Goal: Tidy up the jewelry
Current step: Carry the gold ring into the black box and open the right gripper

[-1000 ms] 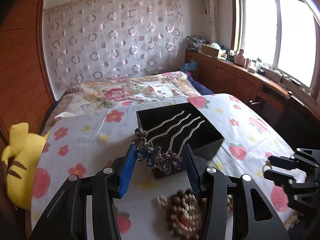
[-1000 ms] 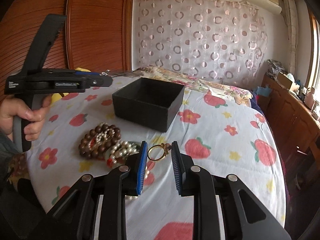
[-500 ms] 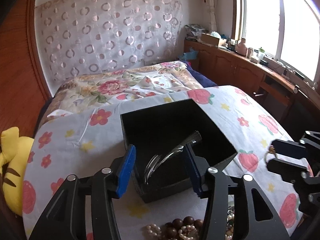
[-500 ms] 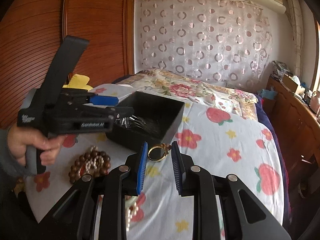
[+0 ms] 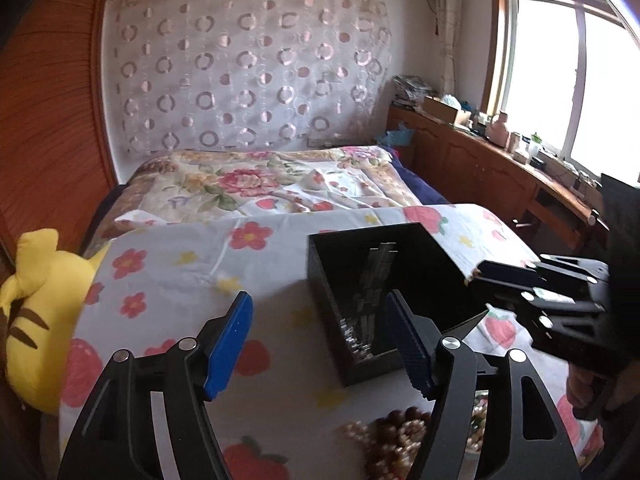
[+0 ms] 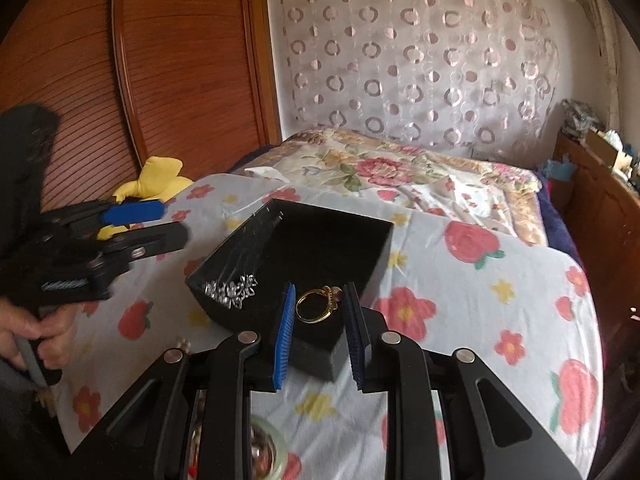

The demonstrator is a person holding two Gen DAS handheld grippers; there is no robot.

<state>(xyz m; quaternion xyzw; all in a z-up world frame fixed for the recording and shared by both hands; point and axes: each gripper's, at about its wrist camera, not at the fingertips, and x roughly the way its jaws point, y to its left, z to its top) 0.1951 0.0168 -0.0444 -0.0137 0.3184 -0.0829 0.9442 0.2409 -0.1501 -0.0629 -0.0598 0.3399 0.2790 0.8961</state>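
A black open box stands on the flowered cloth. The silver hair comb lies inside it. My left gripper is open and empty, just short of the box's near left corner; it also shows in the right wrist view. My right gripper is shut on a gold ring and holds it over the box's near edge. In the left wrist view it sits at the box's right side.
Brown and pearl bead bracelets lie on the cloth below the left gripper. A yellow plush toy sits at the table's left edge. A bed lies behind, wooden cabinets stand at the right.
My left gripper let the hair comb drop into the box, opened wide and drew back left. My right gripper carried the ring forward over the box.
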